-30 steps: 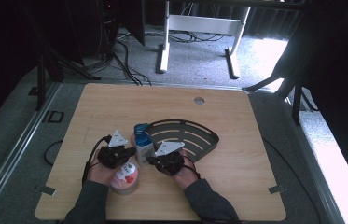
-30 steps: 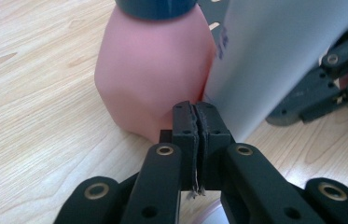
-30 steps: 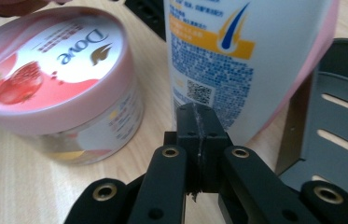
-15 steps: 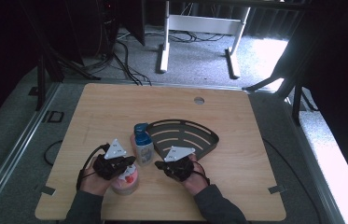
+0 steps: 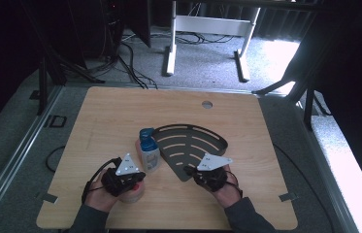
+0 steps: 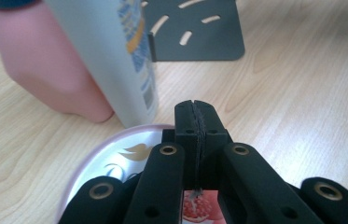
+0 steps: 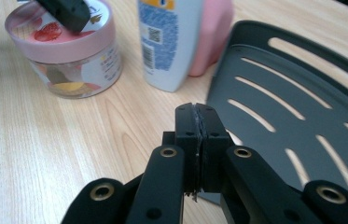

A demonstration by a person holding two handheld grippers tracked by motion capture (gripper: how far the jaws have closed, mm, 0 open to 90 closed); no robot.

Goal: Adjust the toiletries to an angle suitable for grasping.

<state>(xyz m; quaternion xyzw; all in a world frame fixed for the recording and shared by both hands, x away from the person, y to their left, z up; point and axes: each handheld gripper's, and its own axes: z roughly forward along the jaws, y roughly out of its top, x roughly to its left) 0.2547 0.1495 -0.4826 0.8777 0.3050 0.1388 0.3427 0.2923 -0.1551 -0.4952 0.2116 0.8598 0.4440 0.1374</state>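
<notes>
High view shows my left gripper [image 5: 137,178] hanging directly over the low round jar with the pink lid [image 5: 131,191], jaws pressed together and holding nothing; in the left gripper view the lid [image 6: 115,161] lies just under the tips. My right gripper [image 5: 188,170], also pressed together and empty, sits at the near corner of the black slotted metal corner shelf [image 5: 190,143], which fans away from it. The jar is well apart from the right gripper, so I judge the left hand is nearer for it. I count one jar, one white bottle with blue cap [image 5: 148,150], one pink bottle [image 5: 139,143] behind it, one shelf.
</notes>
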